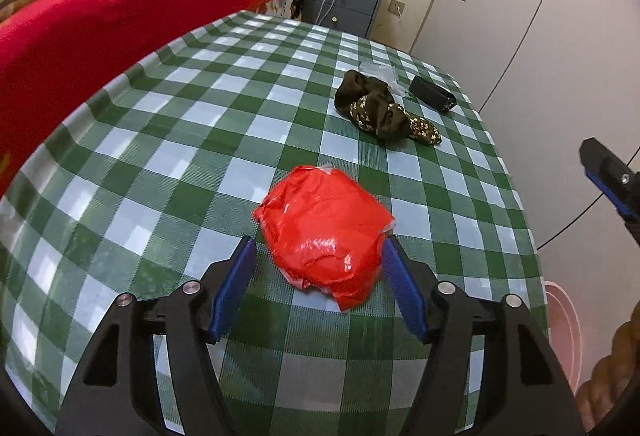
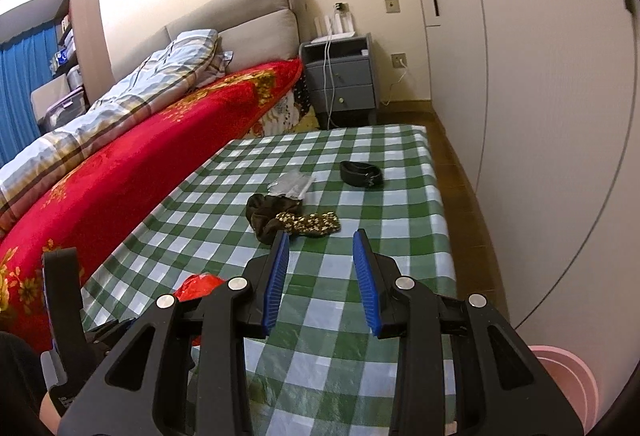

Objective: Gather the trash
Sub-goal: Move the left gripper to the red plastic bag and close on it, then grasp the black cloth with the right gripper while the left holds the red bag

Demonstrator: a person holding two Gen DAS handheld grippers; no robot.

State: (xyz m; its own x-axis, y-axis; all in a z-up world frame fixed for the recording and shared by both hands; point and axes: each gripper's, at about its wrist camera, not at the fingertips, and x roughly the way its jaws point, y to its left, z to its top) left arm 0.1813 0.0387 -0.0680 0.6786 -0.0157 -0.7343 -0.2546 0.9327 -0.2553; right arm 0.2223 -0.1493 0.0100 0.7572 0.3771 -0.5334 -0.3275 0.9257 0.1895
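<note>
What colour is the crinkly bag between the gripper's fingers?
Bright red. The plastic bag shows best in the left wrist view.

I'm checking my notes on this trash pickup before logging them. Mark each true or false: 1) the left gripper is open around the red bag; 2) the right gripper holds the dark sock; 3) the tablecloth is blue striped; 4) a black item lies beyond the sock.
1) The left gripper is open around the red plastic bag: true.
2) The right gripper holds the dark sock: false, it is open and empty.
3) The tablecloth is blue striped: false, green and white checks.
4) A black item lies beyond the sock: true.
</note>
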